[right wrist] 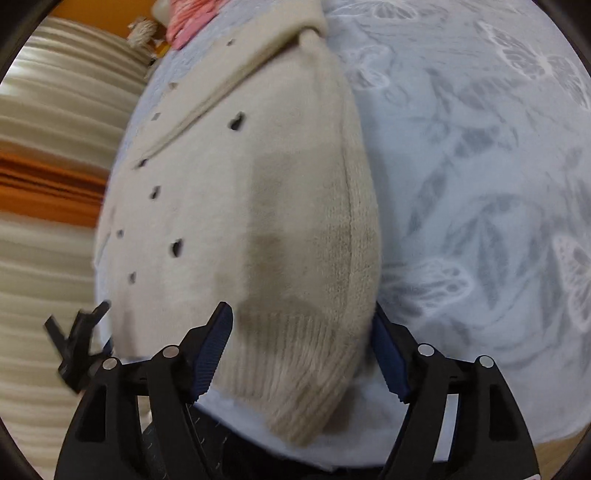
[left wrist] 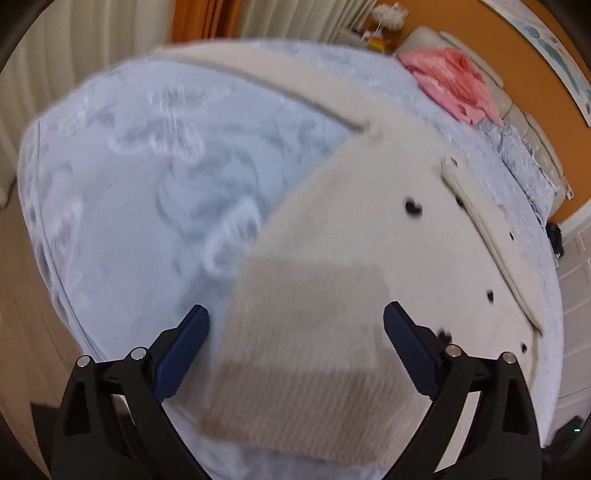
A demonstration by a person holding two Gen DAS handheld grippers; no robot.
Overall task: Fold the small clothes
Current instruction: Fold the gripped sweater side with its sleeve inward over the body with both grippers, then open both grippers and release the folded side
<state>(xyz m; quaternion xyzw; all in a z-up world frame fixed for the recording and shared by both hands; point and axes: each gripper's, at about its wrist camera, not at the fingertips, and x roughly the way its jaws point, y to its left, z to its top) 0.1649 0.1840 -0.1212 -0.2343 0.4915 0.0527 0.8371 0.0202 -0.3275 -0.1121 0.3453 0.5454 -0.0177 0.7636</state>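
Note:
A cream knit sweater (left wrist: 369,236) with small dark hearts lies spread on a pale blue bedspread (left wrist: 147,184). My left gripper (left wrist: 295,347) is open, its blue pads either side of the ribbed hem corner, just above it. In the right wrist view the same sweater (right wrist: 229,206) lies with its ribbed hem nearest. My right gripper (right wrist: 303,350) is open, its jaws straddling the hem. The left gripper (right wrist: 77,343) shows at the sweater's left edge.
A pink garment (left wrist: 454,81) lies at the far corner of the bed by cushions. Cream and orange curtains (left wrist: 207,18) hang behind. The bed's edge runs close below both grippers. A white cabinet (left wrist: 576,295) stands at the right.

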